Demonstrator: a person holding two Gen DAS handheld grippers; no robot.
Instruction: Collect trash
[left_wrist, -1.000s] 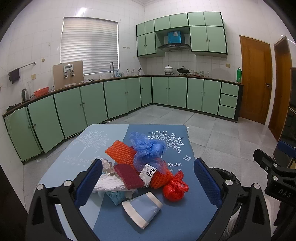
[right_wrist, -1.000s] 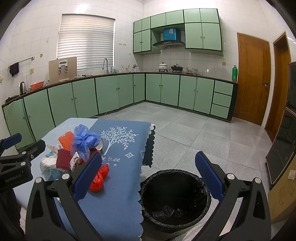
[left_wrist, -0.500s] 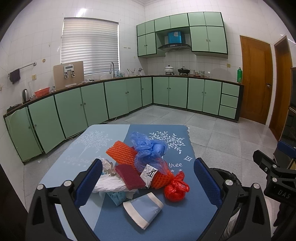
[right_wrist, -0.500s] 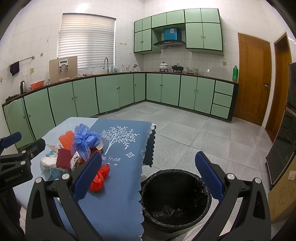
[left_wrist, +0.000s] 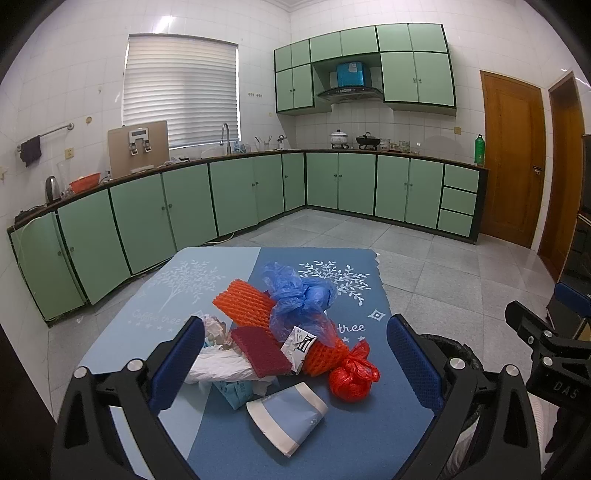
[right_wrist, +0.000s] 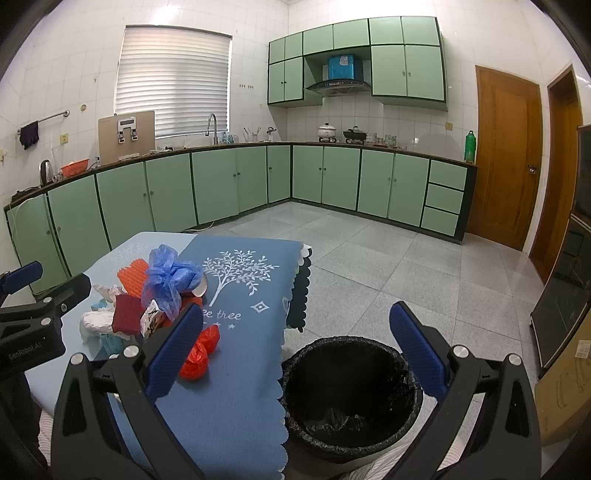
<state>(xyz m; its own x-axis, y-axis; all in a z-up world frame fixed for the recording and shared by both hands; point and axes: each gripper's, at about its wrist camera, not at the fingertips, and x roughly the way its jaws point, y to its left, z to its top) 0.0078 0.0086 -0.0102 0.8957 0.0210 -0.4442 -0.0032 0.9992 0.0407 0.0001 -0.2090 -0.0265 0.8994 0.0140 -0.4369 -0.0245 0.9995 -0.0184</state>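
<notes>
Loosely heaped on the blue-clothed counter (left_wrist: 229, 439), the trash is all light, soft stuff, and none of it looks likely to resist a pinch. Both tools hang above it with their jaws spread wide and empty: the left gripper (left_wrist: 295, 365) faces the pile head-on, and the right gripper (right_wrist: 295, 350) looks past the counter's scalloped edge toward the black-lined trash bin (right_wrist: 351, 395) on the floor just beside it.

The red knotted plastic bag (left_wrist: 352, 376) sits at the pile's right edge, apart enough to take alone; its twisted knot on top is probably the best hold, since the film below would slip and squash. The orange foam fruit net (left_wrist: 247, 304) is springy and grippy, easy to pinch anywhere along its mesh, though the blue plastic bag (left_wrist: 299, 295) lies across it and might drag along. That blue bag is thin and floppy; closing on its bunched middle should gather enough film. The flattened paper cup (left_wrist: 286, 413), nearest the left tool, lies low on the cloth, so I judge it needs an edge-on pinch at its rim. The dark red sponge pad (left_wrist: 262, 352) is thicker and compressible, the surest grip. Crumpled white paper (left_wrist: 221, 365) and a small printed wrapper (left_wrist: 299, 343) weigh next to nothing and could flutter off.
</notes>
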